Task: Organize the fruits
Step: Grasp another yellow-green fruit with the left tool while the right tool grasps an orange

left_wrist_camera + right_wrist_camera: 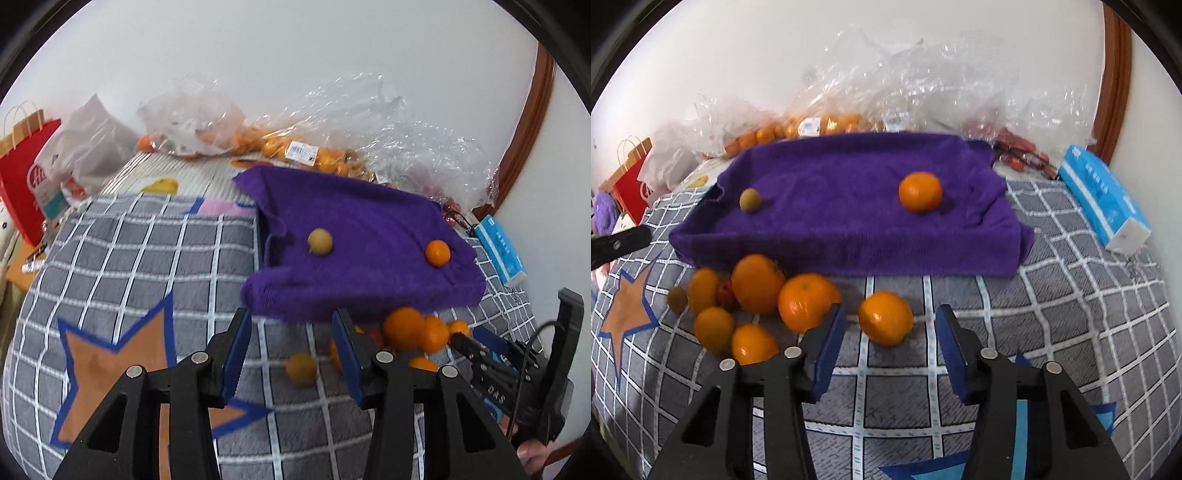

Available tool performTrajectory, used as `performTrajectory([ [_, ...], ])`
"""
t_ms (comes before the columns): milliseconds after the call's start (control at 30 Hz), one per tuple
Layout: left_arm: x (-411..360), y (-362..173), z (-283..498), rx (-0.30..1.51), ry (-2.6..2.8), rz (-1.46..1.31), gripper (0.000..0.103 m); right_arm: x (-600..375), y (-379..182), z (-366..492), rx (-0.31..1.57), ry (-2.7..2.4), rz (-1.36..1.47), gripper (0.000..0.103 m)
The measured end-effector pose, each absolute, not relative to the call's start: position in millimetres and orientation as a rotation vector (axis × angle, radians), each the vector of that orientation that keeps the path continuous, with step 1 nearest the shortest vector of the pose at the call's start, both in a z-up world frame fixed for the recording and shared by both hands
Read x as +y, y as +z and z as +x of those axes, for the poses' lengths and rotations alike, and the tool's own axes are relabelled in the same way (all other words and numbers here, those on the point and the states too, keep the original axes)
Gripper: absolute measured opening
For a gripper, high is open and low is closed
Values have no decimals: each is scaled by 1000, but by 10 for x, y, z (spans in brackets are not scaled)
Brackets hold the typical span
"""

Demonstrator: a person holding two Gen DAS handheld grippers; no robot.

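Both my grippers, left gripper (291, 354) and right gripper (890, 345), spread and empty. Round orange mandarin (885, 322) probably rolls off soft grey checked blanket (1052, 295) if nudged before reaching purple towel-covered tray (849, 221).

White wall (295, 55), brown wooden trim (532, 122) — grey checked blanket (129, 251)

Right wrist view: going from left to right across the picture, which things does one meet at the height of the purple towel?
Red paper bag → small green fruit on the purple towel → orange on the same towel → blue tissue pack.
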State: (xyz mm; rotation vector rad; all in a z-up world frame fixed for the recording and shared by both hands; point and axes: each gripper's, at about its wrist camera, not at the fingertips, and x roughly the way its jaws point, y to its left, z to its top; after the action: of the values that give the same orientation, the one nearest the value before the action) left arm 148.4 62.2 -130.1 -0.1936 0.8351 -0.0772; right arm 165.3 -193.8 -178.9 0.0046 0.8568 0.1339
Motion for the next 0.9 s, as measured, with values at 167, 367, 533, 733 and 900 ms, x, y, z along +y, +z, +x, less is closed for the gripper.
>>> performTrajectory([
  [167,599,-1450,1436,868,-49,-181,43,-1949,-1825,1670,856,137,7,49],
  [367,607,-1605,1422,895,-35,-186,43,-1976,-1862,1740,861,156,21,49],
  [533,575,-1711,1370,871,-11,-138,44,-1921,-1928,1807,880,156,-11,49],
  [733,563,-1711,1348,887,-98,-209,34,-1888,-1920,1805,869,172,-18,33],
  [900,395,-1481,1321,808,-139,-178,35,-1945,-1892,1755,842,175,9,33],
])
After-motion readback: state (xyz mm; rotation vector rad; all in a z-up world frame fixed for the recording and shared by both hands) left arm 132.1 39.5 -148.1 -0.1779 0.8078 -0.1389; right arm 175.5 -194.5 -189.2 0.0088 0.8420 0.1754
